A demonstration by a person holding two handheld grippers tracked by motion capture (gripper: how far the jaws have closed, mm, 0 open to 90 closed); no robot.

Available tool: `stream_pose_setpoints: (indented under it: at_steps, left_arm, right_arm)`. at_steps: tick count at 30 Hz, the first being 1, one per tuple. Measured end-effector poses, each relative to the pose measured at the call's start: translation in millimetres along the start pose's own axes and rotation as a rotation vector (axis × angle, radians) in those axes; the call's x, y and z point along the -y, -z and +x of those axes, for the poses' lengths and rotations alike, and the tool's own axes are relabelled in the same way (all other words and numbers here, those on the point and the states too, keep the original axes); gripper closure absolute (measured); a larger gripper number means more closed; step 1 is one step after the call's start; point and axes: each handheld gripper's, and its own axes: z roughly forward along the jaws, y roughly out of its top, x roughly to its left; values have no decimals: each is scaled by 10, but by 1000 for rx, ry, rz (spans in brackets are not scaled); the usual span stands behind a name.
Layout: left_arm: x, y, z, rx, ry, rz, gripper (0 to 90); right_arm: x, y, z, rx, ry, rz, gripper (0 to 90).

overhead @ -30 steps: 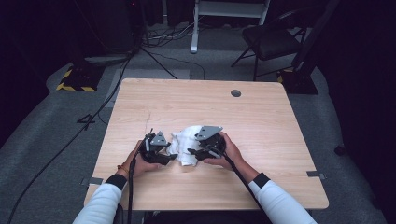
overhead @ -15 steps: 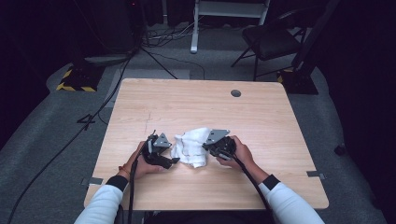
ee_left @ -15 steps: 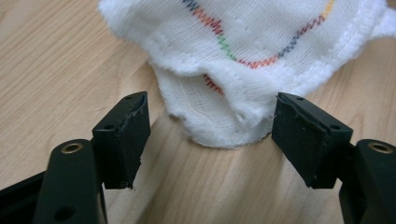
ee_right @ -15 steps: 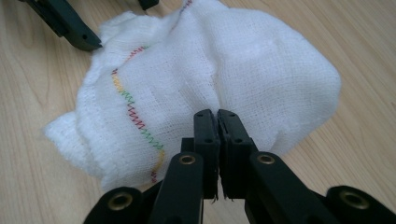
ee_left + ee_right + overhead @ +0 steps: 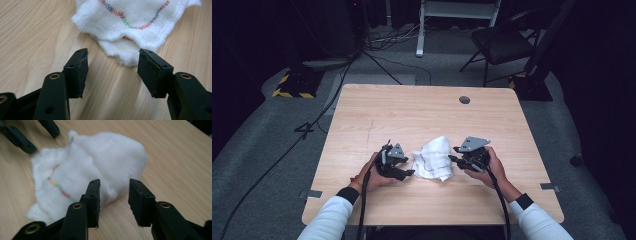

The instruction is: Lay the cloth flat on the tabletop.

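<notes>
A crumpled white cloth (image 5: pixel 433 158) with coloured zigzag stitching lies on the wooden table (image 5: pixel 412 110), near its front edge. My left gripper (image 5: pixel 409 172) sits just left of it. In the left gripper view, the left gripper (image 5: pixel 112 65) is open; its jaws have just been closing, with the cloth's hem (image 5: pixel 130 55) just ahead of the tips and nothing between the pads. My right gripper (image 5: pixel 452 159) is at the cloth's right side. In the right gripper view, the right gripper (image 5: pixel 113 195) is open; its jaws have just been opening, and the cloth (image 5: pixel 100 162) bulges just beyond them, ungripped.
A round cable hole (image 5: pixel 464 100) sits at the table's far right. Beyond the table stand a dark chair (image 5: pixel 502 42) and a white frame (image 5: pixel 457 10), with cables (image 5: pixel 327 110) on the grey floor. Bare wood stretches behind the cloth.
The right hand has slid to the right and now sits beside the cloth, no longer over it. The cloth has shifted a little right. The left hand has followed toward it.
</notes>
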Motion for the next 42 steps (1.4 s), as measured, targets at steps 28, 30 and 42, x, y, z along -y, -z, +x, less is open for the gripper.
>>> stream_pose_setpoints:
  at_steps: [28, 30, 42]
  left_arm:
    - [-59, -55, 8, 64, -71, -3, 861]
    - [-56, -52, 12, 63, -68, -4, 863]
    - [-61, -55, -11, 68, -79, 1, 863]
  right_arm:
    - [-221, -551, 599, -158, 100, 96, 815]
    - [-215, -505, 579, -153, 94, 86, 783]
    - [-227, -561, 650, -166, 118, 68, 669]
